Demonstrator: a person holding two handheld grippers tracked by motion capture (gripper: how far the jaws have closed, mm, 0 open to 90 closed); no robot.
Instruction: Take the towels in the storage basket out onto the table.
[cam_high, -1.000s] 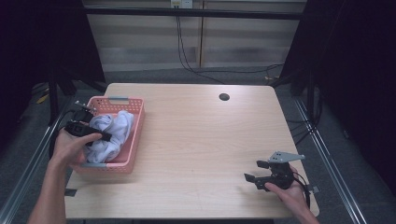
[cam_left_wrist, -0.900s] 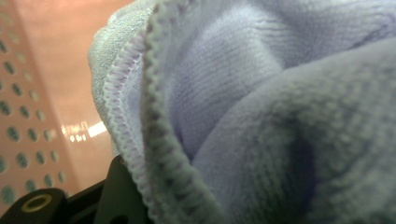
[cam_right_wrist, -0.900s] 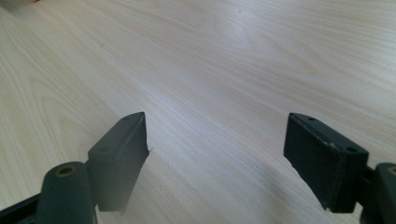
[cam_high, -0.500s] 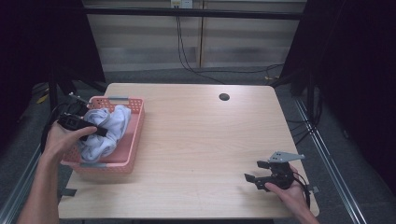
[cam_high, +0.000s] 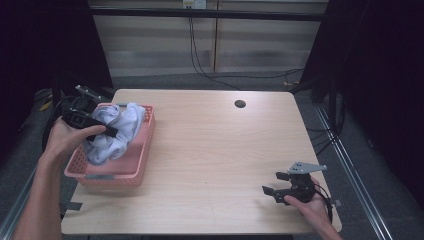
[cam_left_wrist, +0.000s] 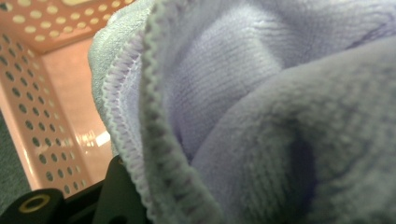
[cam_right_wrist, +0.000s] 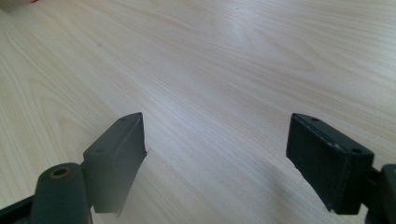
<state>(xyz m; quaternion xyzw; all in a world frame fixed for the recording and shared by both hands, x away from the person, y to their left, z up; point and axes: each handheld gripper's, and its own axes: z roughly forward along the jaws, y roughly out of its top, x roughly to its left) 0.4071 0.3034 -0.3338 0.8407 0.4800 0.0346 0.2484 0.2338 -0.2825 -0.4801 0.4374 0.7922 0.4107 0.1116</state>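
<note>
A pale lavender towel (cam_high: 119, 131) lies bunched in a pink perforated basket (cam_high: 111, 174) at the table's left edge. My left gripper (cam_high: 107, 131) reaches in from the left and is shut on the towel, holding part of it up above the basket's rim. In the left gripper view the towel's stitched hem (cam_left_wrist: 140, 121) hangs close to the lens over the basket wall (cam_left_wrist: 42, 102), and one black finger (cam_left_wrist: 116, 191) shows under the fabric. My right gripper (cam_high: 273, 183) rests near the table's front right corner, open (cam_right_wrist: 215, 154) over bare wood with nothing between its fingers.
The light wooden table (cam_high: 215, 145) has a round cable hole (cam_high: 240, 104) at the back. The basket stands close to the left edge. Dark floor and metal rails surround the table, and cables hang at the back wall.
My left hand has risen and pulled the towel higher out of the basket. The right hand and its gripper have kept still.
</note>
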